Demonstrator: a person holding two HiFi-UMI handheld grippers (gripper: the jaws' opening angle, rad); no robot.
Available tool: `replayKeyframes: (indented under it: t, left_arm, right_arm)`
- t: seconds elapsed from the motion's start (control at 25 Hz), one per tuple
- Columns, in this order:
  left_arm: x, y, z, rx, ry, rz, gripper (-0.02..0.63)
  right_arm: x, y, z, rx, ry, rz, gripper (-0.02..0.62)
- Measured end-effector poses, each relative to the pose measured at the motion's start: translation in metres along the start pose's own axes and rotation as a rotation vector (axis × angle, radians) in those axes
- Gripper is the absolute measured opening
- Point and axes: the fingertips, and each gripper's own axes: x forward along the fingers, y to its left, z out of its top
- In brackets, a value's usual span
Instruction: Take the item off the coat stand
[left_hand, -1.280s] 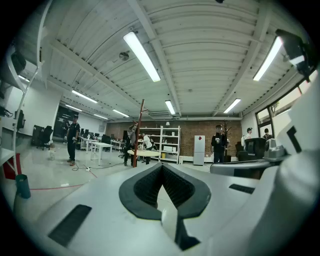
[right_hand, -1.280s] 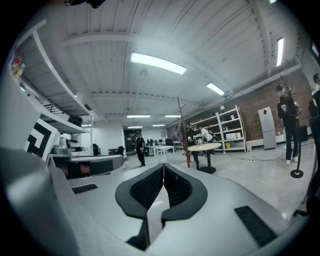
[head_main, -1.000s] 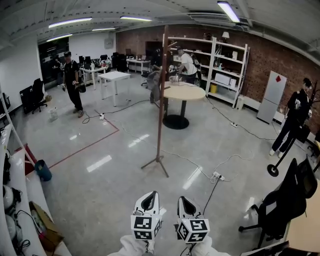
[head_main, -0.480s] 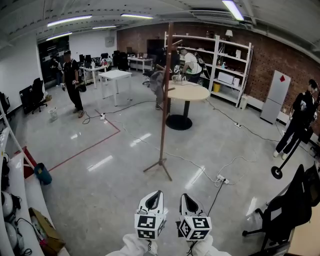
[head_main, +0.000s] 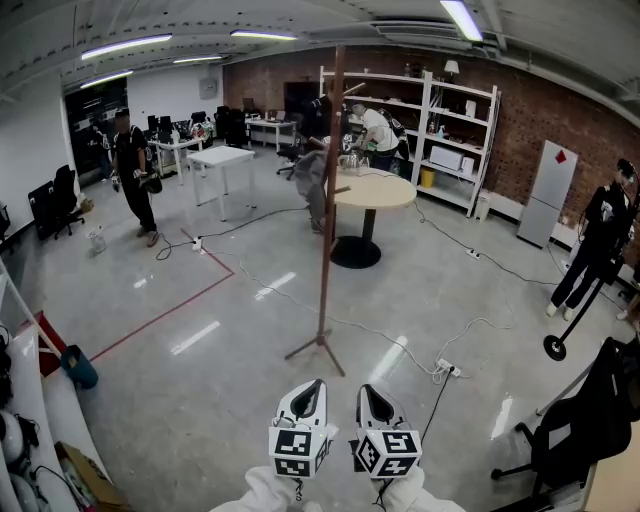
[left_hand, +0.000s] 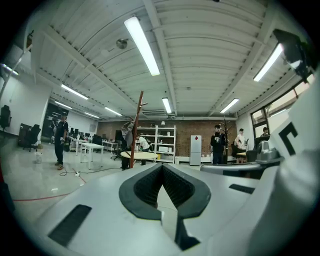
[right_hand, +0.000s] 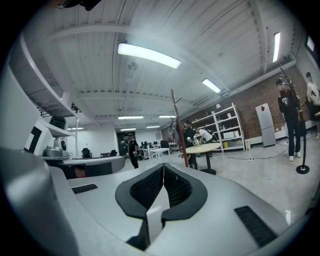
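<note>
A tall wooden coat stand (head_main: 328, 200) rises from the shiny floor straight ahead, on a splayed foot. A grey garment (head_main: 311, 172) hangs on its left side at mid height; it also shows in the left gripper view (left_hand: 128, 131). My left gripper (head_main: 310, 388) and right gripper (head_main: 371, 392) are held side by side at the bottom of the head view, well short of the stand's foot. Both point level toward the stand. The left gripper (left_hand: 161, 166) has its jaws shut on nothing. The right gripper (right_hand: 163, 166) is also shut with nothing in it.
A round table (head_main: 374, 189) stands just behind the stand. Cables and a power strip (head_main: 447, 368) lie on the floor to the right. A black office chair (head_main: 590, 420) is at the near right. People stand at left (head_main: 133, 175) and right (head_main: 596, 240). Red tape (head_main: 170, 308) crosses the floor.
The whole view has drawn nearer to the coat stand, with both grippers carried forward together, still shut. The person at the left has stepped a little further away.
</note>
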Motion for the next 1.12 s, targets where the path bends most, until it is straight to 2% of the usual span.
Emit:
replayKeyframes:
  t: [0.36,0.72,1.12]
  left_arm:
    - [0.032,0.037,0.0,0.006,0.002,-0.011,-0.017]
    - [0.056,0.052,-0.002,0.002,0.012,-0.016,-0.017]
    - [0.109,0.09,-0.005,-0.014,0.019,0.025,-0.017]
  right_arm:
    - [0.039,-0.002,-0.003,0.021,0.001,-0.03,0.009]
    - [0.077,-0.006,0.002,0.01,-0.004,-0.031,0.009]
    - [0.142,-0.023,-0.001,0.012,0.009,-0.006,0.009]
